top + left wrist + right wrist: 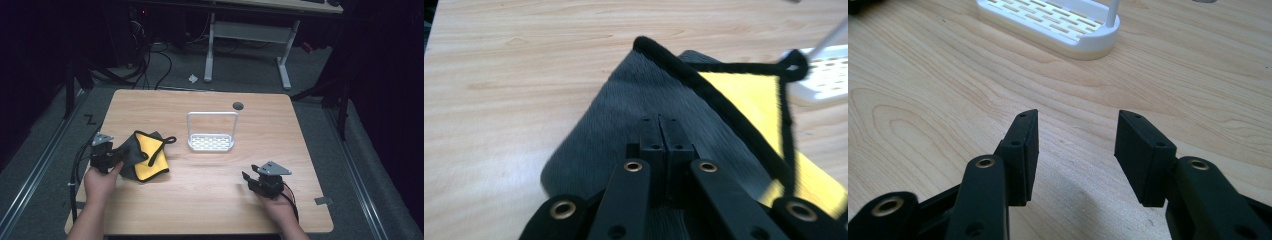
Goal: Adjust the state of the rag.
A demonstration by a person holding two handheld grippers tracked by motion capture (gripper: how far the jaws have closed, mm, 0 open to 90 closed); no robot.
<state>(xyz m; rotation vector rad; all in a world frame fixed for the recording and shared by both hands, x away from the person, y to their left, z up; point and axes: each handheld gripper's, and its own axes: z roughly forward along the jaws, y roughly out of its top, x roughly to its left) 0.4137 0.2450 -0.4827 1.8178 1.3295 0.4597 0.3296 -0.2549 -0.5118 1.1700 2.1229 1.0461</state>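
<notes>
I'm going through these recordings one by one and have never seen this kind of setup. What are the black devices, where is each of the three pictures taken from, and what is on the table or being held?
No robot here: a person holds a black two-jaw gripper in each hand. The high view looks down on the light wooden table from the person's side, with the forearms coming in at the bottom. The other two pictures come from cameras riding on the grippers, looking along their jaws.

On the table lie a grey and yellow cloth with black trim and a white slotted plastic rack with a tall wire loop.

The left gripper has its jaws pressed together on the grey part of the cloth. The right gripper is open and holds nothing, just above bare wood, pointing toward the rack.
</notes>
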